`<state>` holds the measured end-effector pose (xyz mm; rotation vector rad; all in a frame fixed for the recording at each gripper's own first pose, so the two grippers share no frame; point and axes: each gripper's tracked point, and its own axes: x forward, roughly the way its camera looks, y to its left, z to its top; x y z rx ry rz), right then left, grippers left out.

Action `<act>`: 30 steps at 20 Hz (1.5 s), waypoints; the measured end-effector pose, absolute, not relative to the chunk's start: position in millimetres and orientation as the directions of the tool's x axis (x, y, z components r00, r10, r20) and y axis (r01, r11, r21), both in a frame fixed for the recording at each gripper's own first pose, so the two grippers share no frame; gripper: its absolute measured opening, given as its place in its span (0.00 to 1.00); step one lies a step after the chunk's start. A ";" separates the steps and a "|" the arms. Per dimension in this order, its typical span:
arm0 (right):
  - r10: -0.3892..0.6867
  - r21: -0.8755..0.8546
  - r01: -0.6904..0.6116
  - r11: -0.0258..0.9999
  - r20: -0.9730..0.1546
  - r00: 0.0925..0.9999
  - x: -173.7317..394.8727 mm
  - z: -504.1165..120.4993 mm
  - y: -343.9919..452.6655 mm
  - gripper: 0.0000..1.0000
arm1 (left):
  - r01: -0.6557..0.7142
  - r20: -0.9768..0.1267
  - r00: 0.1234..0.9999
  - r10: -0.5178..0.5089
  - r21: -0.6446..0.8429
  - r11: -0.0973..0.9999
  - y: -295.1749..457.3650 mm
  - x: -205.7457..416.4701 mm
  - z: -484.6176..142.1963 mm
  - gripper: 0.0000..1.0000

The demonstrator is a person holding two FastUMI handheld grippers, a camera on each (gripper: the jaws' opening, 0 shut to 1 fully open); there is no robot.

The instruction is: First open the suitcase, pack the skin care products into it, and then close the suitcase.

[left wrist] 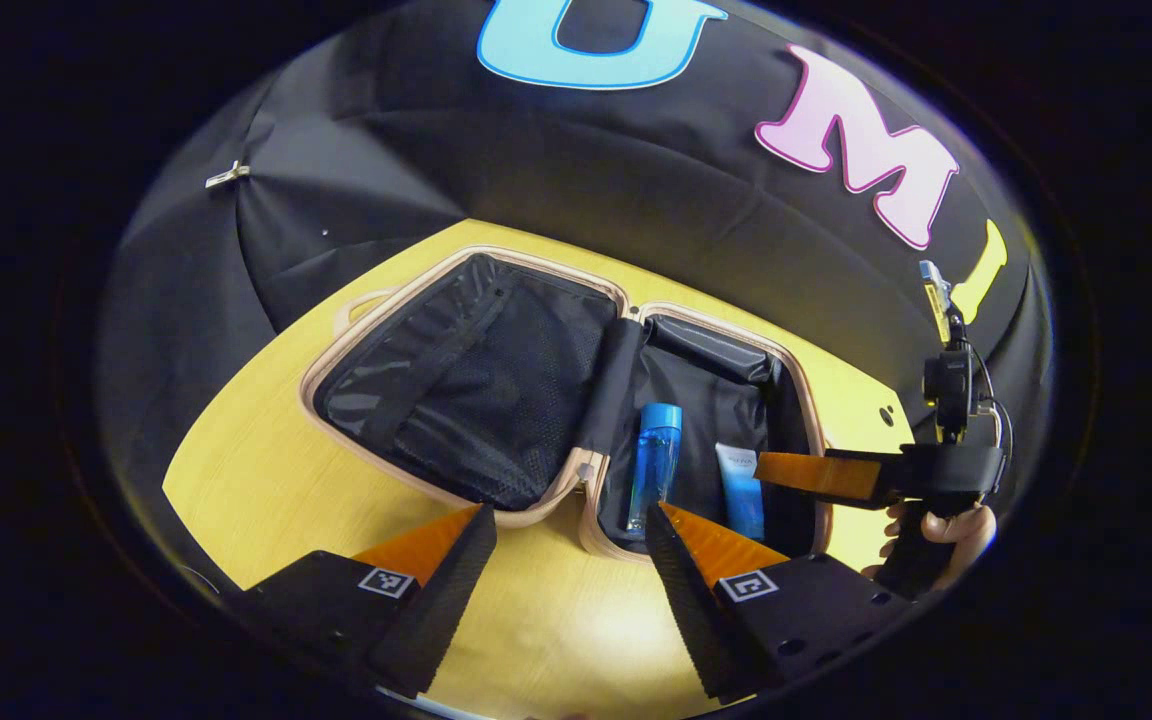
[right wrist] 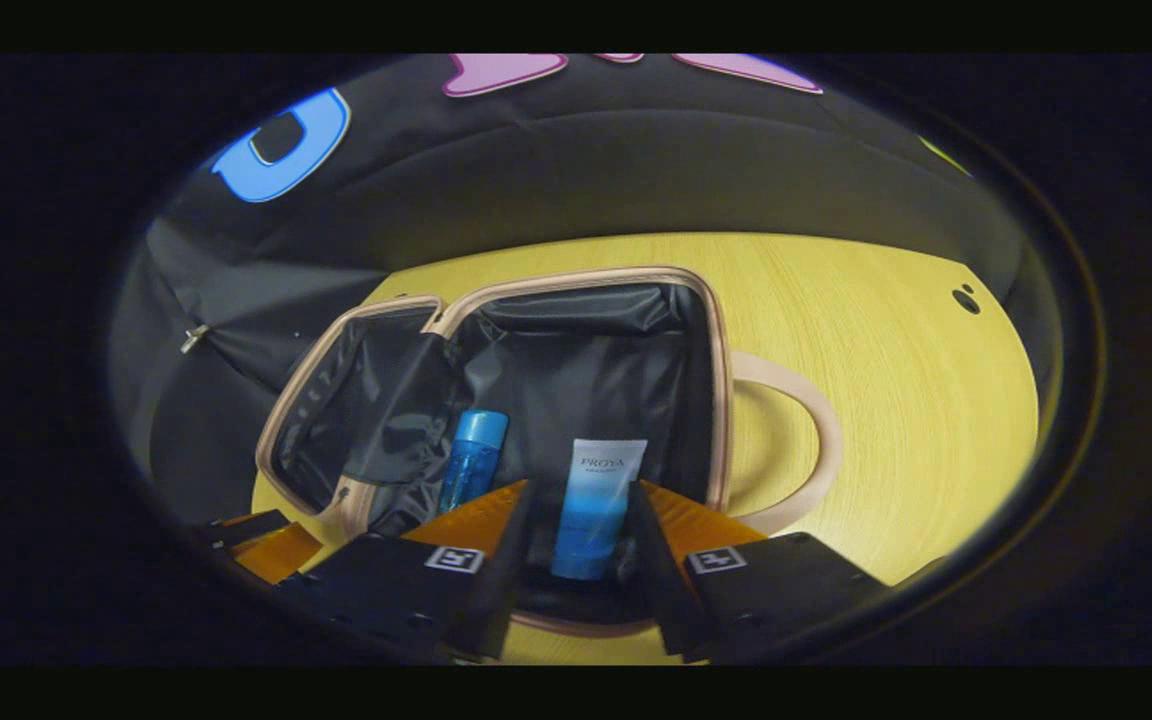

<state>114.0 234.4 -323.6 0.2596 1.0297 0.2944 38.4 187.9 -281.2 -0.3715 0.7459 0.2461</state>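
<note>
Two skin care items lie inside the open beige-trimmed suitcase with black lining [left wrist: 536,380] on the yellow wooden table [left wrist: 266,480]: a clear blue bottle with a blue cap [left wrist: 654,462] and a blue-and-white squeeze tube [left wrist: 741,488], side by side in the right-hand half, apart from each other. The left half, with its black mesh pocket [left wrist: 496,400], holds nothing that can be made out. The left gripper [left wrist: 569,575] hovers over the near table edge in front of the suitcase, orange-and-black fingers spread wide, nothing between them. In the left gripper view the right gripper [left wrist: 816,472] reaches in from the right over the suitcase's right rim, held by a hand [left wrist: 941,535]. In the right gripper view the right gripper [right wrist: 581,545] has its fingers parted, the tube [right wrist: 596,505] lying between them; contact cannot be told. The bottle [right wrist: 473,468] lies just left of it. A beige carry handle [right wrist: 806,440] rests on the table to the right.
</note>
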 end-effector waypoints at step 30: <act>0.050 0.047 -0.023 0.999 -0.738 0.673 -98.2 -238.3 107.2 0.97 | -0.553 -0.640 0.767 -0.047 -0.696 0.458 472.4 152.3 -346.6 0.88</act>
